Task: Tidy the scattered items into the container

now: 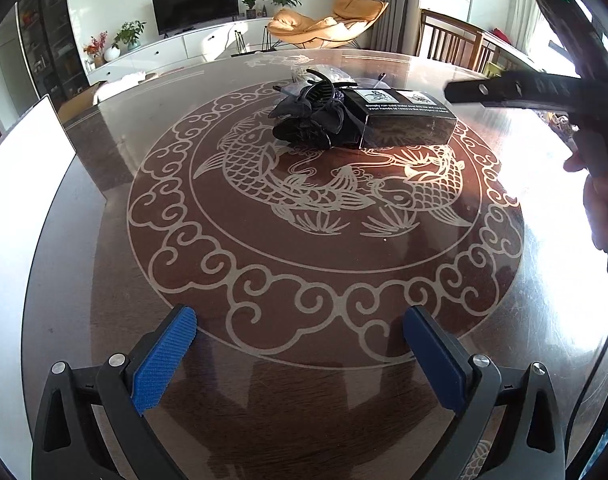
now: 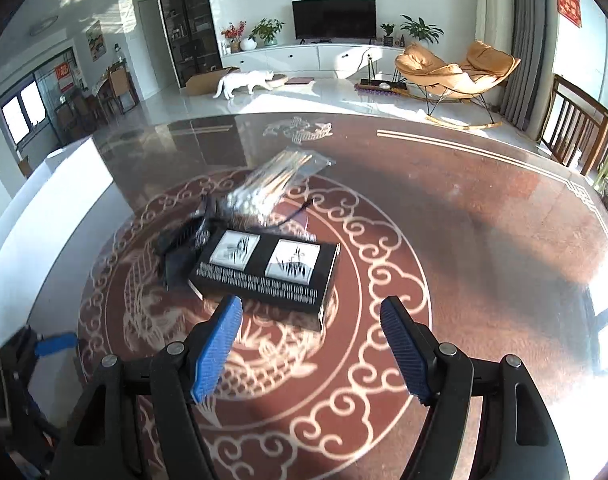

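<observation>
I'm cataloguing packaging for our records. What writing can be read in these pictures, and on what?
black box, lid: "Simply run cold water over the ice...", "your hands to remove the..."; the rest is blurred.
red wall hanging: characters too small to read.
red posters on the glass door: unreadable.

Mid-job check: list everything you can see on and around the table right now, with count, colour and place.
Box: one, black with white panels, table centre.
Hair claw clip: one, black, touching the box's side.
Clear bag of sticks: one, transparent, behind the box.
Container: one, white, at the table's left edge.
Table: one, brown glass-topped with fish pattern.
Cat: one, white, on the floor beyond.
Rocking chair: one, orange, by the curtain.
Television: one, black, on the far wall unit.
Left hand-held gripper: open, empty.
Right hand-held gripper: open, empty, near the box.
</observation>
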`<state>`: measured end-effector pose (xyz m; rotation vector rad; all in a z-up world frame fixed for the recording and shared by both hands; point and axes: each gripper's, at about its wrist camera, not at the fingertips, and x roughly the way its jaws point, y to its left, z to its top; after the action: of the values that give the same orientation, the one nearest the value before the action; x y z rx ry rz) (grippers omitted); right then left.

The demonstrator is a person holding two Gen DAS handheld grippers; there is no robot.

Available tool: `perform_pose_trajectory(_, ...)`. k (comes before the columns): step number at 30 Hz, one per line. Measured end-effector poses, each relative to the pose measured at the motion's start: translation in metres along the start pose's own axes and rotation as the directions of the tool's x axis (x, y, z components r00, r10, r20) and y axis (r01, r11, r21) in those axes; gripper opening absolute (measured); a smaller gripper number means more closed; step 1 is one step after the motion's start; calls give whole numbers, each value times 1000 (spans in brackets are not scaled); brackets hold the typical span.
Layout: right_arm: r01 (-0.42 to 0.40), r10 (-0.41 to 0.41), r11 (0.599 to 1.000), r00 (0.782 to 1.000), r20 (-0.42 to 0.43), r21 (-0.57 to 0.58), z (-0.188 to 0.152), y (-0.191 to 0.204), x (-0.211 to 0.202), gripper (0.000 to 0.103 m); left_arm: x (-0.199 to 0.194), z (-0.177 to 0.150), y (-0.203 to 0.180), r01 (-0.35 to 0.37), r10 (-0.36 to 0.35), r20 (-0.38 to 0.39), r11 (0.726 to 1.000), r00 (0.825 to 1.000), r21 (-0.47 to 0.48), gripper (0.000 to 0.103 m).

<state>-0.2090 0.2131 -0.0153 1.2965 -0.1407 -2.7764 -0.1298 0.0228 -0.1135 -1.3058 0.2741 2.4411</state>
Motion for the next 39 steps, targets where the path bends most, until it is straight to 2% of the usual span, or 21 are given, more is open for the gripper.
perform_pose_trajectory(2,11,-10,998,1000,-30,60,29,4,24,73,0,0,0,0,0,0,1000,1000,0,103)
perform_pose_trajectory(4,16,-8,996,995,-96,89,46,13,53,73,0,0,0,0,0,0,1000,1000,0,103)
perform_pose_trajectory(8,14,-10,1000,978,-209,17,49,40,88,73,0,0,0,-2,2,1,1000,1000,-1,103)
perform_pose_trajectory(13,-94,58,989,956,-286,-115,14,54,64,72,0,0,0,-2,2,1,1000,1000,-1,103)
perform_pose_trajectory(17,-178,102,971,912,-398,-160,-27,42,26,72,-1,0,0,-2,2,1,1000,1000,-2,103)
perform_pose_trajectory(18,-199,125,968,911,-394,-155,-34,37,13,72,-1,0,0,-2,2,1,1000,1000,-2,103)
perform_pose_trajectory(20,-213,157,966,935,-318,-147,-44,22,-21,72,-1,0,0,-2,2,1,1000,1000,-2,103)
perform_pose_trajectory(23,-134,109,982,978,-179,-133,-61,-5,-66,72,0,0,0,-2,2,1,1000,1000,-2,103)
perform_pose_trajectory(25,-79,68,993,989,-130,-84,-80,-27,-81,72,0,0,0,-2,2,1,1000,1000,-2,103)
perform_pose_trajectory(28,-21,18,1000,989,-144,-22,-121,-52,-91,72,-1,-1,0,-3,3,2,1000,1000,-2,103)
perform_pose_trajectory(32,24,-29,999,982,-187,-30,-164,-62,-92,72,-1,-1,0,-3,3,2,1000,1000,-2,103)
perform_pose_trajectory(36,50,-66,993,985,-158,-104,-181,-48,-97,72,-1,-1,1,-3,3,2,1000,1000,-2,103)
perform_pose_trajectory(39,27,-53,985,987,-151,-171,-181,-29,-94,72,-1,-1,1,-3,3,2,1000,1000,-2,103)
